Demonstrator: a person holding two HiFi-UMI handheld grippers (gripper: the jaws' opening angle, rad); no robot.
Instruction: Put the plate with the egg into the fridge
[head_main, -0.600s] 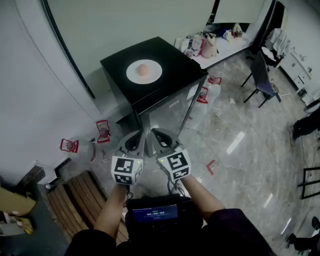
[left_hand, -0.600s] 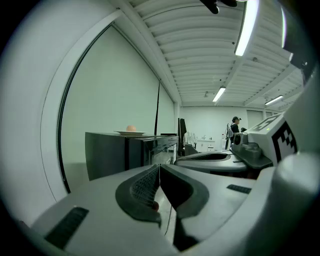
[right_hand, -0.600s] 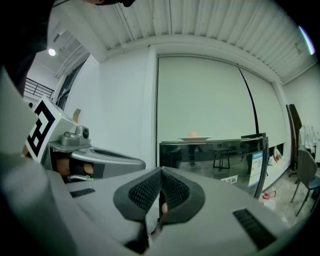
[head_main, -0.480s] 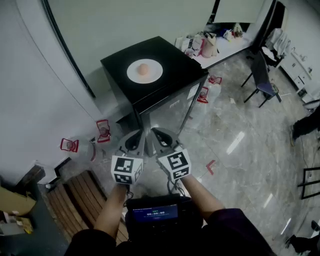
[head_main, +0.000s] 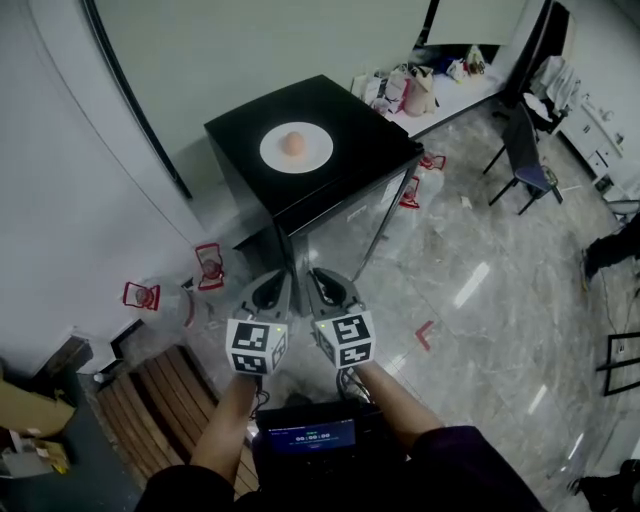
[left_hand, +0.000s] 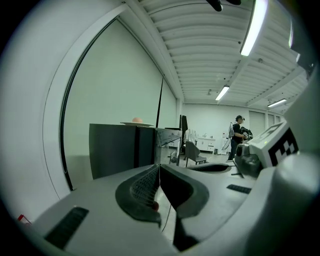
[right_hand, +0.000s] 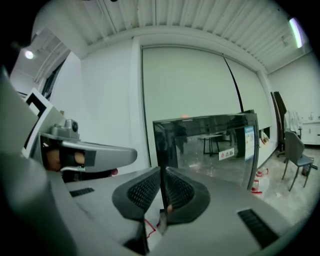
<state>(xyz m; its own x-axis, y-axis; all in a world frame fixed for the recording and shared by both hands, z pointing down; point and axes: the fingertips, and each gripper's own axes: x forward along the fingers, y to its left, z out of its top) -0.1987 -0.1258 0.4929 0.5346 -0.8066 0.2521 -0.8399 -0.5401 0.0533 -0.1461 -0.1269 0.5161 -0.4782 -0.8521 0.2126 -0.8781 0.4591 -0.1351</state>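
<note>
Head view — you're at the approach, both tools empty.
The plate with the egg sits atop the closed fridge, well ahead of you. Left gripper view: left gripper clenched on nothing; right gripper view: right gripper likewise — next, you'll likely need that door open.

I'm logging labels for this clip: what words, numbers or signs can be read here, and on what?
Stickers on the fridge door: print too small to read.
Screen at the person's chest: a row of digits, too blurred to read.
Marker cubes: square patterns only, no words.
Nothing can be quoted.
</note>
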